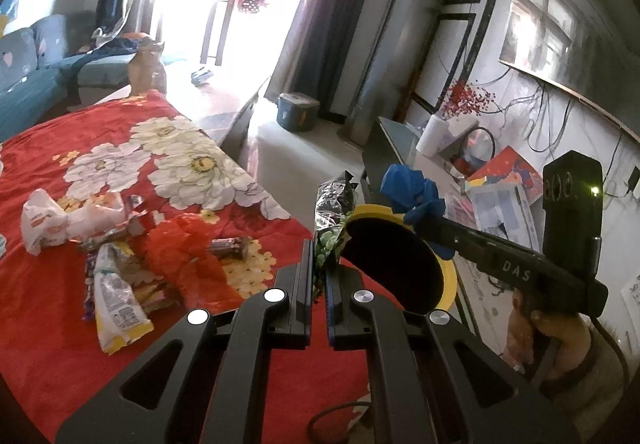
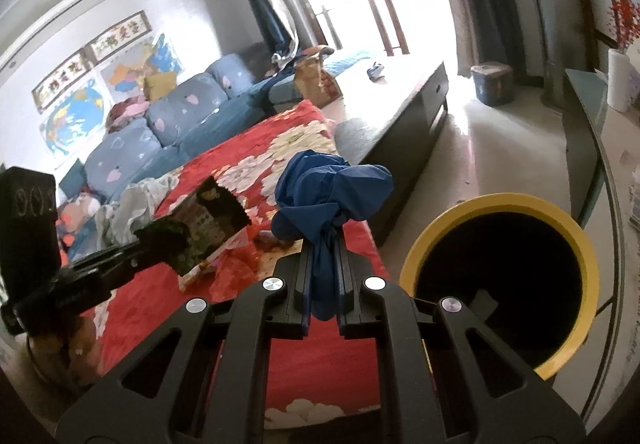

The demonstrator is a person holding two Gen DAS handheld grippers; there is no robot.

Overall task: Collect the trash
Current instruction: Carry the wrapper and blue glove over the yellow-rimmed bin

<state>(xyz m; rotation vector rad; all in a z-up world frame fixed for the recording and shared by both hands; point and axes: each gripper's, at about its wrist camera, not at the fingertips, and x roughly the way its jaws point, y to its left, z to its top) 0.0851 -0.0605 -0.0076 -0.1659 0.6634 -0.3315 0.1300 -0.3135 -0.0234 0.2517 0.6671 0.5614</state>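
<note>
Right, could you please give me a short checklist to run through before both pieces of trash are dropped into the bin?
1. Left gripper shut on the snack wrapper: ok.
2. Right gripper shut on the blue crumpled bag: ok.
3. Yellow-rimmed bin mouth open and unobstructed: ok.
4. Both pieces directly over the bin mouth: not ok, they appear beside it.
5. Room left inside the bin: cannot tell, interior dark.
6. More trash on the red blanket: not ok, wrappers remain.

You are working in a home living room: a blue sofa (image 2: pixel 176 116) with cushions stands under wall maps (image 2: pixel 80 112), long curtains (image 1: pixel 316 24) frame a bright balcony door, and a red flowered cloth (image 1: pixel 120 148) covers the table.
</note>
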